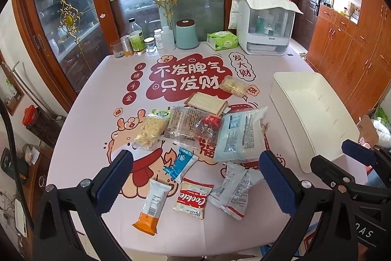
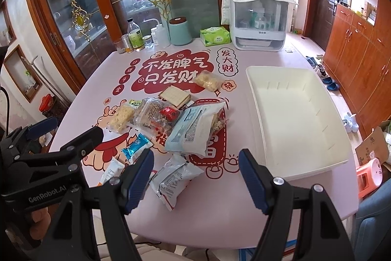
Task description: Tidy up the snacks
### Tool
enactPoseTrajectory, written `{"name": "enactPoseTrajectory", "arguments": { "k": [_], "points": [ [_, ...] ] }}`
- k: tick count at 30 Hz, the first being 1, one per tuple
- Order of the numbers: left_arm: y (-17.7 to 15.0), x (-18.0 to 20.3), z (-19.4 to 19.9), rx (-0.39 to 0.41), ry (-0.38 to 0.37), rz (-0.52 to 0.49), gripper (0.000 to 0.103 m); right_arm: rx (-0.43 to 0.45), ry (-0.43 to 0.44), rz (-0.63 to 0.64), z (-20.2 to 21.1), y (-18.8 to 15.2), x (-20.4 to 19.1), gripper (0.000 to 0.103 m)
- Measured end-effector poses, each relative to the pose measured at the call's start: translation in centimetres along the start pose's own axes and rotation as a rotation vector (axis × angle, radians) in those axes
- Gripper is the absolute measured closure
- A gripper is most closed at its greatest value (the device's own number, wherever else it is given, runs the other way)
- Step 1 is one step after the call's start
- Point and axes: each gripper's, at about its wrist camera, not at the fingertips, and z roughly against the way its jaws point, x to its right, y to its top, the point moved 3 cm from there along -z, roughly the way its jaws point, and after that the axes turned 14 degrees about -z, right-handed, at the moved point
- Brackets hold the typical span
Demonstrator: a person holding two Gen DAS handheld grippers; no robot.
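Both grippers, left [image 1: 195, 173] and right [image 2: 195, 175], jaws wide, empty, over near table [image 2: 220, 207] edge; one empty bin [image 2: 293, 114] right, about twelve packets [image 2: 193, 129] piled centre.

Snack packets [image 2: 171, 121] heaped mid-table [image 2: 220, 207], bin [image 2: 293, 114] to their right, bottles [image 2: 135, 37] behind

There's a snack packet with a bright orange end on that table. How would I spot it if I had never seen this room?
Start at the pink table with the red cartoon print, and look at its near edge, in front of the snack pile. The orange-ended packet lies there apart from the pile, just left of the red and white Cookies pack. It is the only long, slim white wrapper with a solid orange end.
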Motion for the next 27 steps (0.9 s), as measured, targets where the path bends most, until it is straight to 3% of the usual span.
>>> {"name": "enactPoseTrajectory", "arguments": {
  "k": [27],
  "points": [
    [-0.06, -0.13, 0.22, 0.004, -0.011, 0.012, 0.002, 0.009, 0.014, -0.001, 0.2, -0.02, -0.03, 0.031]
  ]
}}
